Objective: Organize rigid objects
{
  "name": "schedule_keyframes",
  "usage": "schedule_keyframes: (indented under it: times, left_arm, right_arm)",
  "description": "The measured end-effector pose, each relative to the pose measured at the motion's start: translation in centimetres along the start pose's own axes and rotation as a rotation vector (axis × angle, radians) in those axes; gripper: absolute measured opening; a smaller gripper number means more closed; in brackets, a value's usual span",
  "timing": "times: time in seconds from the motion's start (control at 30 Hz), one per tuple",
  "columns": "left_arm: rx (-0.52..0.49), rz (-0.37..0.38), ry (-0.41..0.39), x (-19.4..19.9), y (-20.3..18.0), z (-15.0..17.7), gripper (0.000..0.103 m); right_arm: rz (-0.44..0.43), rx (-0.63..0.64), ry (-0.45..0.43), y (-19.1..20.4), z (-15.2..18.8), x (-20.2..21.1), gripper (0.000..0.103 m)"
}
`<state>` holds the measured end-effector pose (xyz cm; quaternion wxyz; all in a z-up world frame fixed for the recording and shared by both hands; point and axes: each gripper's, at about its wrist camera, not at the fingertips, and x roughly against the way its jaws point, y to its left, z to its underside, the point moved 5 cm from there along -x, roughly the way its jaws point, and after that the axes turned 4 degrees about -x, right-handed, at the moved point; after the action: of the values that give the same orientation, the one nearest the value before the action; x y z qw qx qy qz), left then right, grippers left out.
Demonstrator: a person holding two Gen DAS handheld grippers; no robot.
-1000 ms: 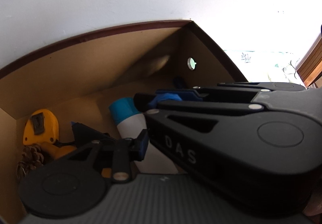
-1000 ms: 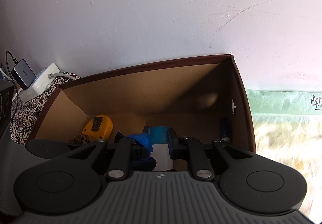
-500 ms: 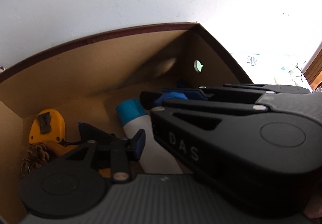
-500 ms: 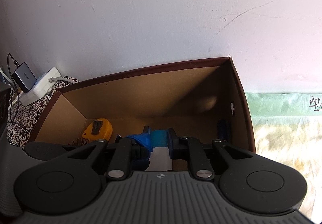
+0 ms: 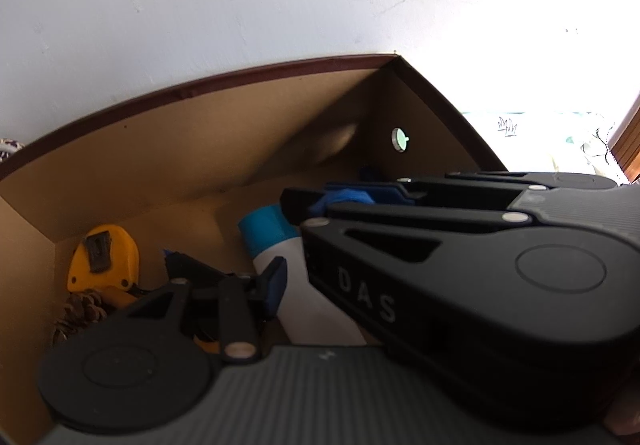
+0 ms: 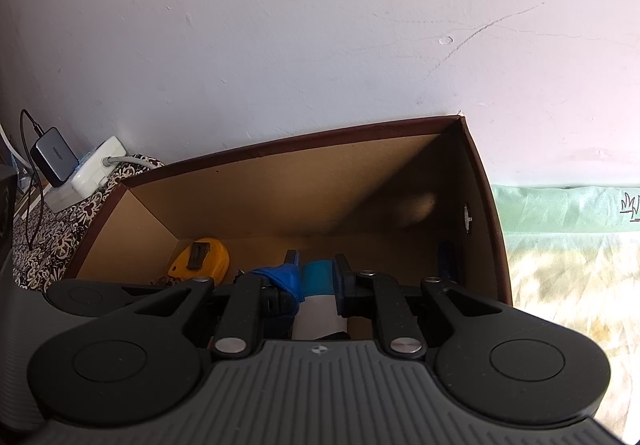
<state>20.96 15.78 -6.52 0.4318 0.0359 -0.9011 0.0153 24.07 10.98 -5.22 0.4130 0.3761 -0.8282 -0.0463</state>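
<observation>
A brown cardboard box (image 6: 320,181) stands against the white wall. Inside lie a white bottle with a teal cap (image 6: 318,277), a yellow tape measure (image 6: 202,259) and a pine cone (image 5: 80,311). My right gripper (image 6: 316,273) is open over the box, its fingers on either side of the bottle's cap and apart from it. The bottle (image 5: 296,285), the tape measure (image 5: 102,261) and the box (image 5: 200,149) also show in the left wrist view. There the right gripper's body (image 5: 460,265) covers my left gripper's right finger. Only the left finger (image 5: 274,279) shows, beside the bottle.
A dark blue object (image 6: 446,259) stands in the box's right corner. A white power strip with a grey charger (image 6: 80,165) sits on a patterned cloth left of the box. A green and yellow cloth (image 6: 568,245) lies to the right.
Both grippers have drawn back and up a little from the box. The bottle stays lying in the box.
</observation>
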Motion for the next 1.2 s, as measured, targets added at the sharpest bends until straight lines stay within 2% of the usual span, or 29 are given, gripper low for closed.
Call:
schedule_keyframes:
  times: [0.77,1.2]
  left_arm:
    - [-0.007,-0.059,-0.044,2.0,-0.6,0.1,0.037]
    - [-0.009,-0.069,-0.046,1.8,-0.9,0.2,0.039]
  right_arm:
    - [-0.014,0.000,-0.016,-0.1,-0.1,0.5,0.000]
    - [-0.010,-0.005,-0.023,-0.1,-0.1,0.5,0.000]
